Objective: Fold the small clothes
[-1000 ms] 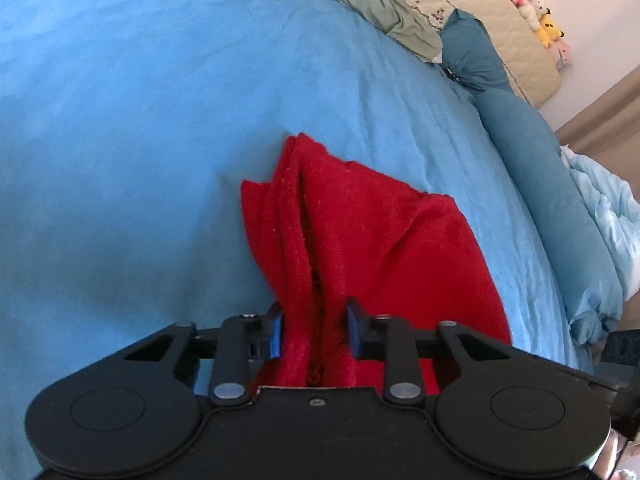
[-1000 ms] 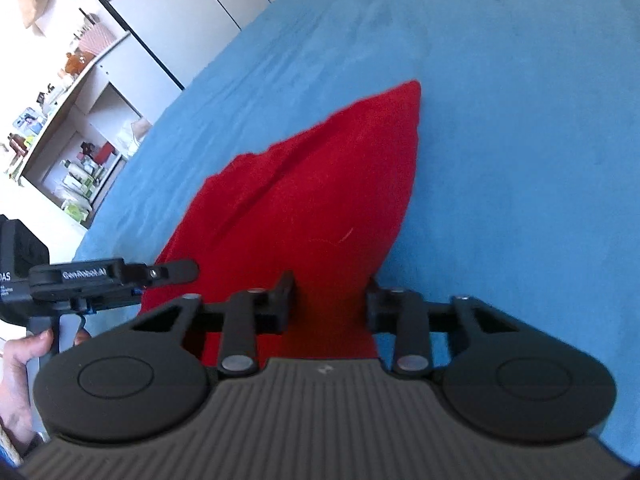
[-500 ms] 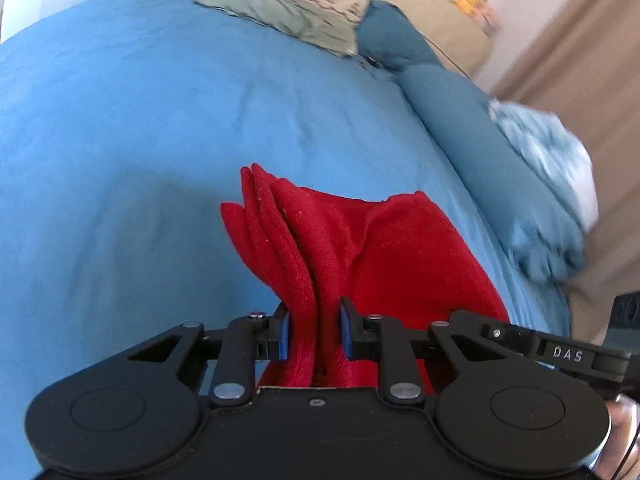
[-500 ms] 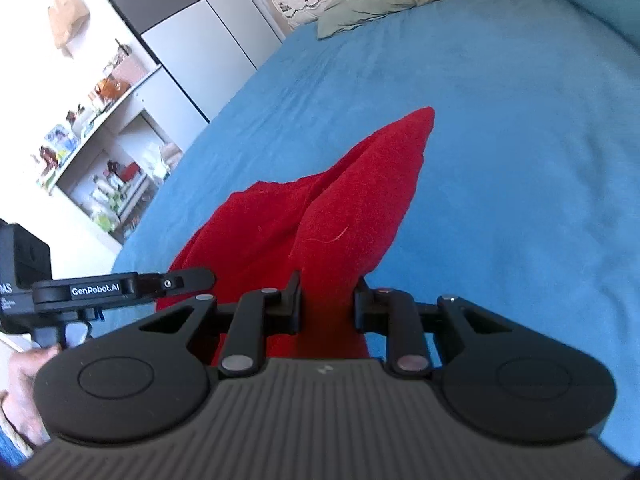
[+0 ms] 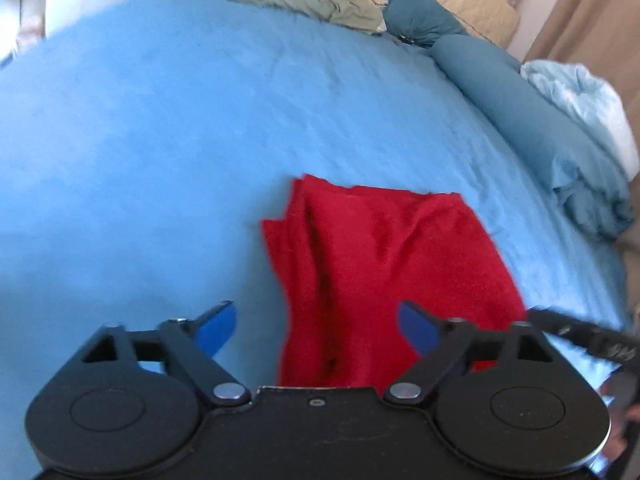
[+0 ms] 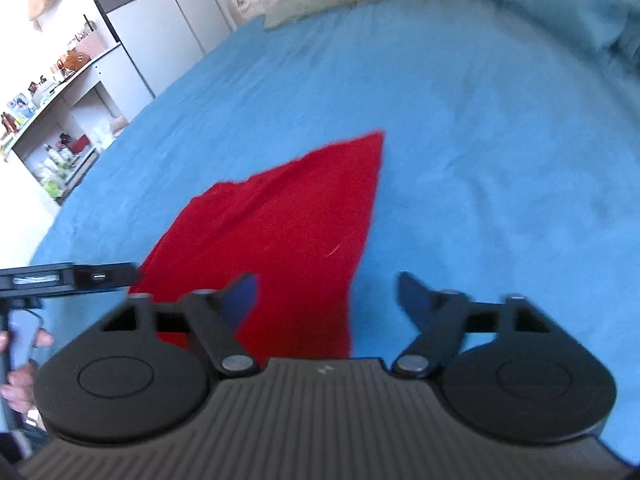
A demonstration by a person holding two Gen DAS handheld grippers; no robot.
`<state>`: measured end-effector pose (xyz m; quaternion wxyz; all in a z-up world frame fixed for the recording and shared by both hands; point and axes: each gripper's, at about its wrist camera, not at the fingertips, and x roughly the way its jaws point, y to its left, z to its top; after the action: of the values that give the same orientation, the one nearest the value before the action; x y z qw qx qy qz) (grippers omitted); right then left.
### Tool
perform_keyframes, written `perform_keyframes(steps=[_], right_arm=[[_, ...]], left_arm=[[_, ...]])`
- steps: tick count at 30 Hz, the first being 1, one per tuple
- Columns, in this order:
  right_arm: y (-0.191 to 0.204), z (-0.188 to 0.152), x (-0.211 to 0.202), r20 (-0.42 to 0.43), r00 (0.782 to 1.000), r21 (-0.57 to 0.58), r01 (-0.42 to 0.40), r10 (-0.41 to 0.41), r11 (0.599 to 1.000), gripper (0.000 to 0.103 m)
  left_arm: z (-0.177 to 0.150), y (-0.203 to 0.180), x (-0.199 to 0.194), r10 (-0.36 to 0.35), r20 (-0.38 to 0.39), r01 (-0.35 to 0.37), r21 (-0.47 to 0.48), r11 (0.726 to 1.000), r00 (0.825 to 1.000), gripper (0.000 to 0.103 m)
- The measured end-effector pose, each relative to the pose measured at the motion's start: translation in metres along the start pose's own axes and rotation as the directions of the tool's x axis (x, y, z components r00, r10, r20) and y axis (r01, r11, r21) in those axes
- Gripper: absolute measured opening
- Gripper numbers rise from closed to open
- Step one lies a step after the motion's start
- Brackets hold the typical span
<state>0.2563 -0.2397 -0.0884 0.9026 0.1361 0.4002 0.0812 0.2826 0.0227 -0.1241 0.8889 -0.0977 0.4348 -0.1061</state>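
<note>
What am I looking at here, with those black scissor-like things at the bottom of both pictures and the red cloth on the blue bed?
No robot here: a person holds a hand-held two-finger gripper in each hand, and each one carries a wide-angle camera looking forward along its fingers. One picture comes from the left gripper, the other from the right gripper. The black parts at the bottom are the tools themselves, with blue pads on the fingertips.

A red fleecy cloth, roughly folded, lies on the blue bedsheet. Both grippers' jaws have just been opening and now stand wide, with the cloth's near edge between them but no pad pressing on it, so nothing is held. Farther back lie a crumpled grey-green garment and a long teal bolster pillow.
</note>
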Motion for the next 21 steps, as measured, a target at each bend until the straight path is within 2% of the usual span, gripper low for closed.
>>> perform_keyframes(steps=[5,9,12,15,17,21], right_arm=[[-0.007,-0.008,0.008,-0.022,0.996,-0.057,0.086,-0.087,0.995,0.099],[-0.020,-0.019,0.033,-0.060,0.990,-0.065,0.121,-0.125,0.991,0.099],[-0.030,-0.028,0.041,-0.054,0.992,-0.027,0.115,-0.116,0.993,0.103],[-0.029,-0.030,0.038,-0.036,0.992,-0.034,0.117,-0.118,0.993,0.103],[-0.025,-0.024,0.029,-0.014,0.993,-0.036,0.114,-0.114,0.993,0.102],[-0.008,-0.006,-0.010,0.048,0.994,-0.032,0.096,-0.094,0.995,0.102]], left_arm=[[-0.020,-0.007,0.012,0.108,-0.009,-0.106,0.124,0.987,0.994,0.092],[-0.032,-0.001,0.033,0.120,-0.042,-0.113,0.137,0.984,0.992,0.093],[-0.037,0.006,0.037,0.113,-0.044,-0.108,0.108,0.988,0.993,0.095],[-0.033,0.005,0.032,0.129,-0.041,-0.124,0.106,0.987,0.991,0.095],[-0.031,0.000,0.023,0.138,-0.027,-0.134,0.104,0.986,0.990,0.090],[-0.020,-0.012,-0.018,0.117,0.031,-0.119,0.094,0.988,0.993,0.089]])
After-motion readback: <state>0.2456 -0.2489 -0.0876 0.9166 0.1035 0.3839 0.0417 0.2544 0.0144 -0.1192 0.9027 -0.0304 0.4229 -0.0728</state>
